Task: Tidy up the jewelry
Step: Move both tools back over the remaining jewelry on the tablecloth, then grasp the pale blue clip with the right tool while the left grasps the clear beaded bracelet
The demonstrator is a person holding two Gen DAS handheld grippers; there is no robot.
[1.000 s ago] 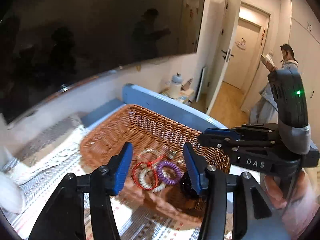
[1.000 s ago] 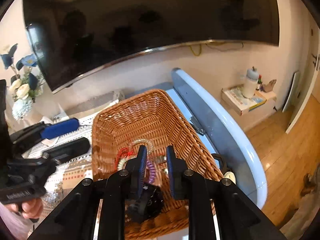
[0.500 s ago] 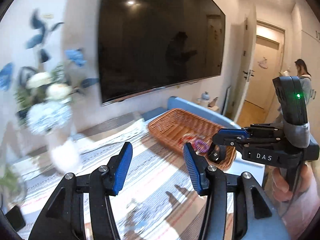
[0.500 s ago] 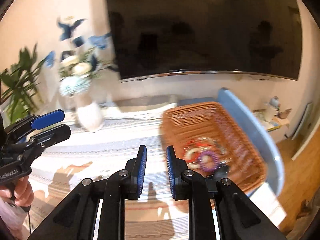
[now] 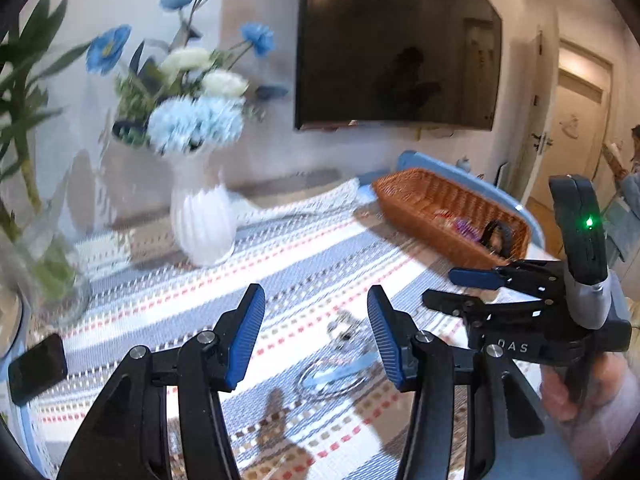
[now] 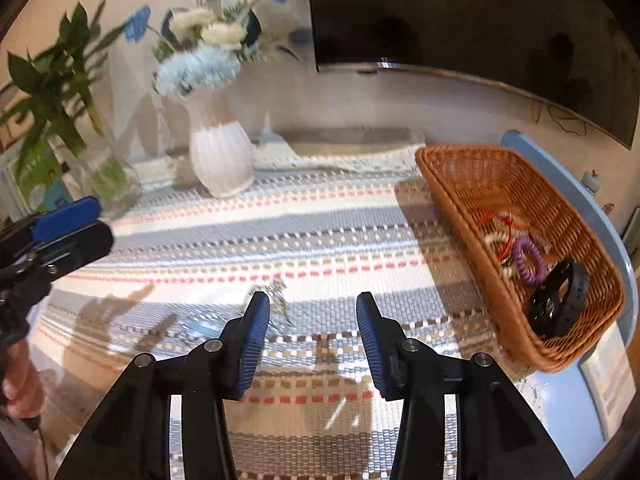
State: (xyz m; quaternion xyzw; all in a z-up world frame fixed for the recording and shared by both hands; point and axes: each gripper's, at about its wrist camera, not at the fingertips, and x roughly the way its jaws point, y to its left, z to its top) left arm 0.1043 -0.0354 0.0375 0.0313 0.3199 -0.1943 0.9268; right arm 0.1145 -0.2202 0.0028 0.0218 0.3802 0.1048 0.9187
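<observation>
Nearest the left wrist camera, the left gripper point(image 5: 316, 334) hangs over a striped woven tablecloth point(image 5: 280, 264) with its blue pads spread apart and nothing between them. Just beyond its tips, a small silvery piece of jewelry point(image 5: 344, 330) and a clear ring with a pale blue band point(image 5: 332, 378) lie on the cloth, both blurred.

The right gripper point(image 6: 313, 336) is also over the cloth; its jaws are opening, and nothing sits between them. The silvery piece point(image 6: 276, 296) lies just past its left fingertip.

Farther right, a wicker basket point(image 6: 448, 184) stands on the table's blue edge. Inside lie a black watch-like band point(image 6: 560, 300), a purple coil bracelet point(image 6: 528, 260), and red and pale bracelets point(image 6: 500, 232), all bunched at the basket's near end.

At the back, a white ribbed vase point(image 6: 220, 160) holds blue and white flowers. A dark wall screen point(image 6: 460, 12) hangs behind.
</observation>
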